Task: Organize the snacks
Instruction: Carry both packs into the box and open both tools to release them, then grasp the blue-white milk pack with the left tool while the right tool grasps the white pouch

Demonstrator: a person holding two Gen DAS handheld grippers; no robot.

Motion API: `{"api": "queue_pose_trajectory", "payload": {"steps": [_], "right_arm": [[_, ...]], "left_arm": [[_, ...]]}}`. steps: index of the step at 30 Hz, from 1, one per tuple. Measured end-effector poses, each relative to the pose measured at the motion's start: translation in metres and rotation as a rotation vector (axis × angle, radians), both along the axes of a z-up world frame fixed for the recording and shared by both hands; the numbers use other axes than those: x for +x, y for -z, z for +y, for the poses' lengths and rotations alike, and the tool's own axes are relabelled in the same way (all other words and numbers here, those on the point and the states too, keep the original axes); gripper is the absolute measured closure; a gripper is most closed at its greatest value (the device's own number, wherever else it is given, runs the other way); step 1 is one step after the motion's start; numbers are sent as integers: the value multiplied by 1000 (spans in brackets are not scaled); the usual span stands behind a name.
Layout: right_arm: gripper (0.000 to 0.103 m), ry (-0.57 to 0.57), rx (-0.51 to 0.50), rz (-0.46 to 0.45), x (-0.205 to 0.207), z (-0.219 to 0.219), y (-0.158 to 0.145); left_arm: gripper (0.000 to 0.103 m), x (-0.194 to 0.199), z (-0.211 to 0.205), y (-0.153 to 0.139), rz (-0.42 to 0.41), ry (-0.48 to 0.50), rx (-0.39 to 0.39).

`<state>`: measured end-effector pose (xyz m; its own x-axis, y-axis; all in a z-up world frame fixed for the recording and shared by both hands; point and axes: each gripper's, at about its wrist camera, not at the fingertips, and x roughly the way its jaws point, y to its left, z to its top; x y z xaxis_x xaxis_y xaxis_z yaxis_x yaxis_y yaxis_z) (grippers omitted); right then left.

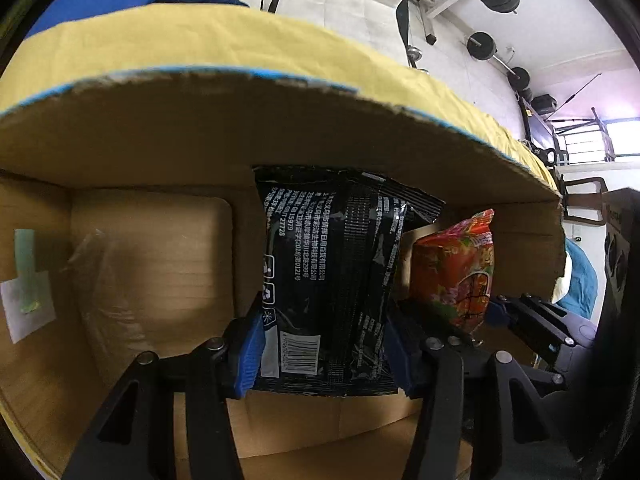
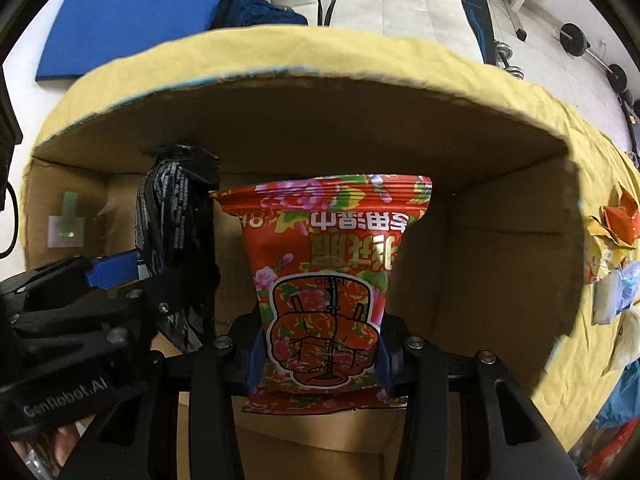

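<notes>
My left gripper [image 1: 324,344] is shut on a black snack packet [image 1: 328,272] with white print and a barcode, held upright inside a cardboard box [image 1: 240,128]. Beside it on the right, my right gripper [image 2: 318,344] is shut on a red flowered snack packet [image 2: 324,276], also upright inside the same box [image 2: 320,128]. The red packet [image 1: 456,268] shows in the left wrist view, and the black packet [image 2: 176,216] with the left gripper [image 2: 116,276] shows at the left of the right wrist view. Both packets hang above the box floor.
The box stands on a yellow cloth [image 2: 568,92]. Several loose snack packets [image 2: 616,248] lie on the cloth to the right of the box. A blue mat [image 2: 124,20] and weights [image 1: 484,46] lie on the floor beyond. A label [image 1: 24,308] sticks to the box's left wall.
</notes>
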<state>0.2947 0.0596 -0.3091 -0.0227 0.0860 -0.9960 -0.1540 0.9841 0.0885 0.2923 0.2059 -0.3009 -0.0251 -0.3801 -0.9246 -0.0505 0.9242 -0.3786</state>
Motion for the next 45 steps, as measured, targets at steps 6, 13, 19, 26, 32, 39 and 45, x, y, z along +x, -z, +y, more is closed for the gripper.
{"api": "queue_pose_trajectory", "payload": {"steps": [6, 13, 19, 26, 32, 39, 45], "right_arm": [[56, -7, -24, 23, -7, 3, 12], [42, 11, -43, -1, -8, 0, 7], [34, 4, -41, -3, -13, -2, -6], [1, 10, -67, -61, -33, 5, -40], [1, 38, -51, -93, -58, -4, -61], [1, 53, -35, -146, -96, -25, -95], [1, 50, -7, -181, -125, -34, -122]], "left_arm": [[51, 8, -11, 2, 17, 15, 54], [45, 5, -20, -14, -33, 21, 132], [9, -8, -25, -32, -101, 32, 224], [1, -30, -19, -58, -187, -13, 269], [1, -54, 6, -75, -218, -48, 268], [1, -84, 8, -95, -247, -87, 307], [1, -114, 3, -117, -293, -90, 362]]}}
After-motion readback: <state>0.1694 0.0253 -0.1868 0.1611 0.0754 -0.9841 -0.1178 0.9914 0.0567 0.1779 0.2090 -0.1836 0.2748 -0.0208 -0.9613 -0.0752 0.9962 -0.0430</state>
